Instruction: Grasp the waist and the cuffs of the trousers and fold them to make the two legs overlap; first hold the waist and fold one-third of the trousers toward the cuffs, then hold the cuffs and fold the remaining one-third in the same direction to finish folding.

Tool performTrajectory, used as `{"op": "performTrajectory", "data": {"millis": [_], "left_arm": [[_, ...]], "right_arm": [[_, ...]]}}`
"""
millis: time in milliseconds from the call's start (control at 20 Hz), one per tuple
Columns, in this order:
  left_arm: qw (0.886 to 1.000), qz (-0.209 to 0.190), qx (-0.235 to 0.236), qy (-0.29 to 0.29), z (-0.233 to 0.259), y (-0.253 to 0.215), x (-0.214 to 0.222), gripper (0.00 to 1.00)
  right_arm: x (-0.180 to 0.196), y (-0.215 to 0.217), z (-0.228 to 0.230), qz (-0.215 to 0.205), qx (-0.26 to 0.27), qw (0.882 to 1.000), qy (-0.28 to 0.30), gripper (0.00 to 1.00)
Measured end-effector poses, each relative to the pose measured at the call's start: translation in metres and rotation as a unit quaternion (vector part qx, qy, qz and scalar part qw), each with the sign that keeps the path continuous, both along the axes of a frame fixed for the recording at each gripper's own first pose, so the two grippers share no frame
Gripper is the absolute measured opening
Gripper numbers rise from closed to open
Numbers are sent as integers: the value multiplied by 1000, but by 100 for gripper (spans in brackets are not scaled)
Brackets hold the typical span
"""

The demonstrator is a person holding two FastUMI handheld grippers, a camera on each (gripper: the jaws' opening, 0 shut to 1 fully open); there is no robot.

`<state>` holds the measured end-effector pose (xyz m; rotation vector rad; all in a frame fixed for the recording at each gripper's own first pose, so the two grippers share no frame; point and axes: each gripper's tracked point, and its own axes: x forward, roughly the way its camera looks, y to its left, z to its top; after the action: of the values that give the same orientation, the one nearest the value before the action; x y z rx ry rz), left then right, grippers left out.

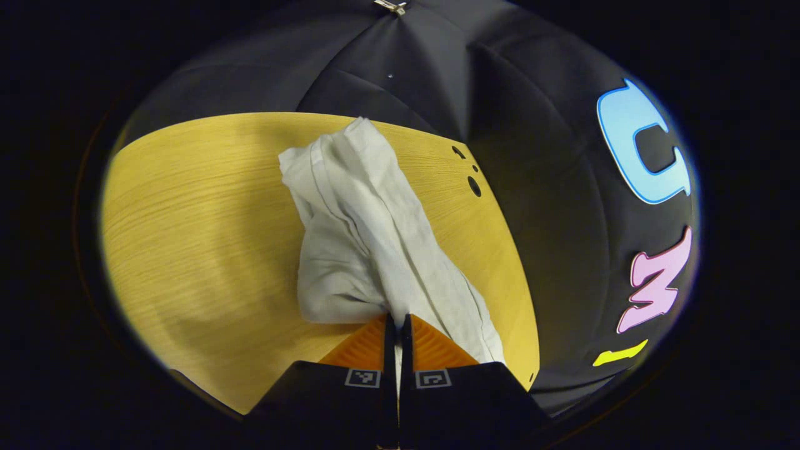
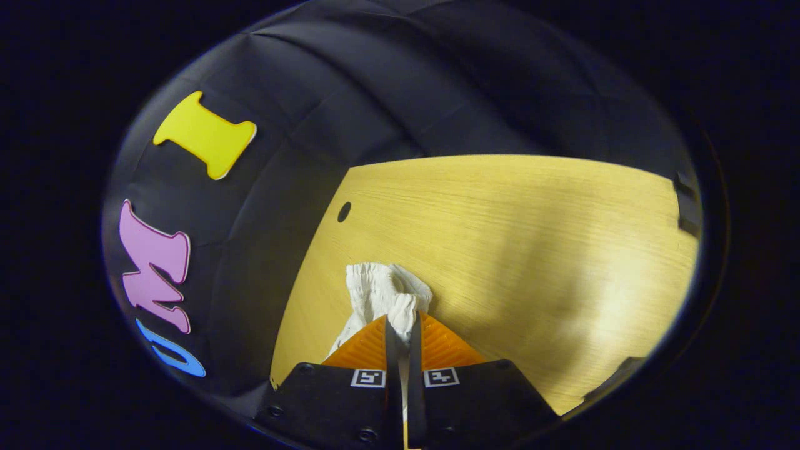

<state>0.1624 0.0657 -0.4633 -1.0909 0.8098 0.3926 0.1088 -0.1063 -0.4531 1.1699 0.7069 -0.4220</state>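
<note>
White trousers [image 1: 369,231] pinched in both tools [image 1: 397,325] [image 2: 400,328]; no legible writing.

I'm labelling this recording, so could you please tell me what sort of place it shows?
Probably a recording booth: black cloth walls enclose a bare yellow wooden table, where white fabric trousers are being handled.

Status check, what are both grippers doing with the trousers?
Left hand-held gripper shut on trousers. Right hand-held gripper shut on gathered waistband. Table, nothing in the way.
</note>
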Motion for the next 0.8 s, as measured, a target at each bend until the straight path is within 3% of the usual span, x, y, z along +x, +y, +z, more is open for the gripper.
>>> {"op": "performTrajectory", "data": {"millis": [350, 800], "left_arm": [[1000, -25, -16, 6, 4, 2, 0, 6], [999, -43, -26, 7, 9, 6, 0, 6]], "right_arm": [[-8, 0, 81, 26, -37, 994, -95, 7], [8, 114, 186, 160, -60, 965, -197, 7]]}}
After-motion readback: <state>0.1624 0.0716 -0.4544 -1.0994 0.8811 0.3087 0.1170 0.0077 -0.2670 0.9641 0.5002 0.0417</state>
